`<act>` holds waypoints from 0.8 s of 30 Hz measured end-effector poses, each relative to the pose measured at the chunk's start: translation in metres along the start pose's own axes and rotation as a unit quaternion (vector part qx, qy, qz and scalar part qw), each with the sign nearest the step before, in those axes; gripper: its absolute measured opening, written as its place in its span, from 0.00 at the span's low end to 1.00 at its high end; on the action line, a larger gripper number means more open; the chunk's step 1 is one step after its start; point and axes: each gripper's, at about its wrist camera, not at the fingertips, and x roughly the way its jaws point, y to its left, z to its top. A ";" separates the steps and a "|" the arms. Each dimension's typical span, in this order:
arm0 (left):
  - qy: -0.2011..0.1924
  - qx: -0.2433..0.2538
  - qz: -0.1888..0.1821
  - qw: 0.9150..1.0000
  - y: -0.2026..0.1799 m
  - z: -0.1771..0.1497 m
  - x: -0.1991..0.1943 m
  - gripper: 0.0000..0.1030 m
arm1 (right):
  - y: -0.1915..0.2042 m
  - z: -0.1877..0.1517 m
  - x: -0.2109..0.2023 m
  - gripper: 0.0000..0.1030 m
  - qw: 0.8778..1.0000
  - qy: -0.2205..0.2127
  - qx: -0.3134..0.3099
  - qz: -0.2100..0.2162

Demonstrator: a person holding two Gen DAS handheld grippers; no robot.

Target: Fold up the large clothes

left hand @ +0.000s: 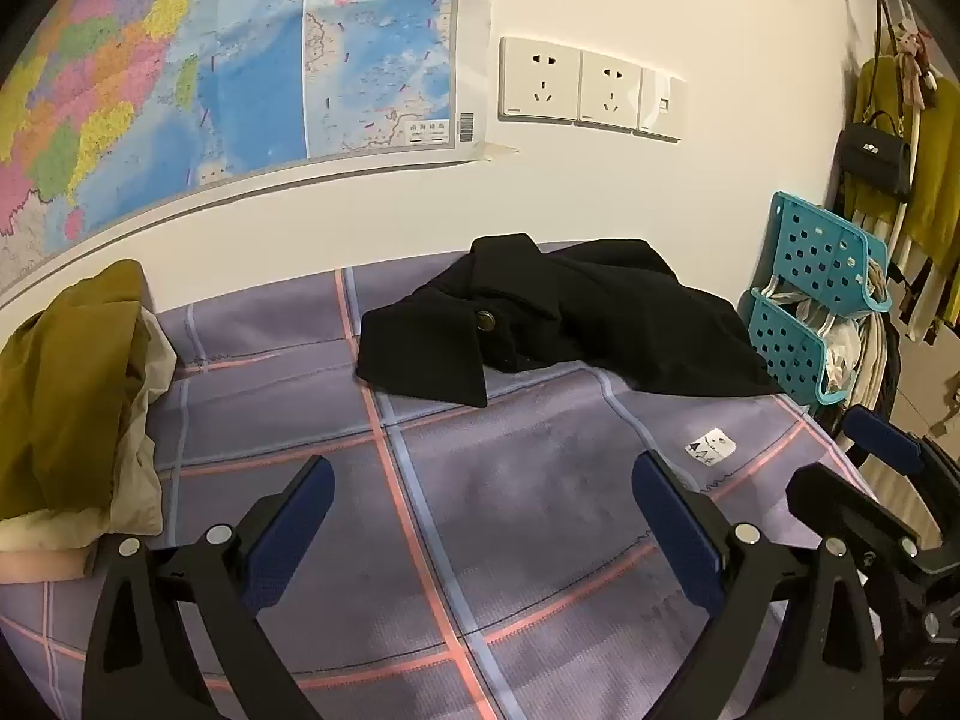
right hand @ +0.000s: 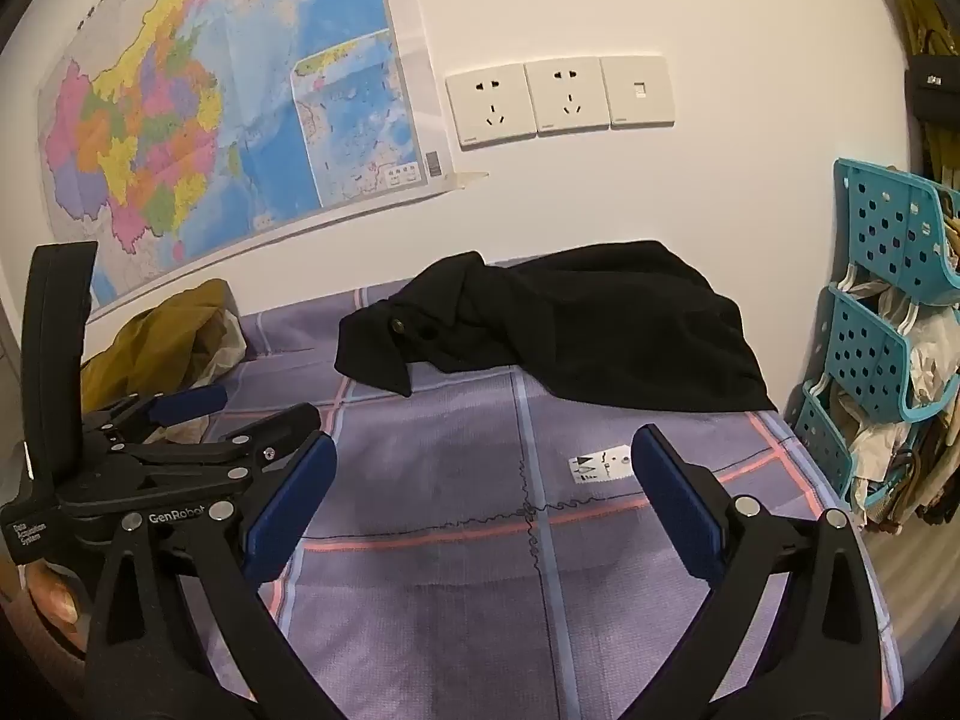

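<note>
A black coat [left hand: 558, 324] lies crumpled at the far side of the purple plaid bed cover [left hand: 480, 510], against the wall; it also shows in the right wrist view [right hand: 570, 330]. Its collar with a round button points left. My left gripper [left hand: 483, 480] is open and empty, held above the cover short of the coat. My right gripper [right hand: 483, 462] is open and empty too, just to the right of the left one; it shows at the right edge of the left wrist view [left hand: 840, 450]. The left gripper also shows at the left of the right wrist view [right hand: 264, 420].
A heap of olive and beige clothes [left hand: 72, 402] lies at the left by the wall. A teal plastic rack [left hand: 804, 300] stands at the bed's right edge, with hanging clothes and a black bag [left hand: 876, 156] behind it. A map [left hand: 180, 78] and wall sockets [left hand: 588, 87] are above the bed.
</note>
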 end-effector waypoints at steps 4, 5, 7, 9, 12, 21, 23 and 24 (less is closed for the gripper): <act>0.009 -0.007 -0.009 1.000 0.001 0.000 0.001 0.93 | 0.001 0.000 0.002 0.95 1.000 -0.002 -0.001 -0.001; 0.008 -0.007 -0.007 1.000 0.001 0.000 0.000 0.93 | 0.002 0.000 0.003 0.95 1.000 -0.001 -0.002 -0.002; 0.004 -0.005 -0.002 1.000 0.003 0.000 0.000 0.93 | 0.003 0.001 0.006 0.95 1.000 0.000 -0.004 -0.004; 0.003 -0.007 0.002 1.000 0.006 0.000 0.001 0.93 | 0.000 0.000 -0.003 0.95 1.000 -0.009 -0.001 -0.001; 0.009 -0.012 -0.002 1.000 0.010 -0.003 0.003 0.93 | 0.001 -0.001 -0.004 0.95 1.000 -0.007 -0.003 -0.005; 0.006 -0.003 0.005 1.000 0.004 0.000 0.000 0.93 | 0.004 0.001 -0.004 0.95 1.000 -0.007 -0.020 -0.013; 0.005 -0.004 0.003 1.000 0.004 0.000 -0.001 0.93 | 0.003 0.002 -0.004 0.95 1.000 -0.007 -0.021 -0.012; 0.005 -0.005 0.004 1.000 0.004 0.000 -0.001 0.93 | 0.002 0.003 -0.004 0.95 1.000 -0.008 -0.022 -0.013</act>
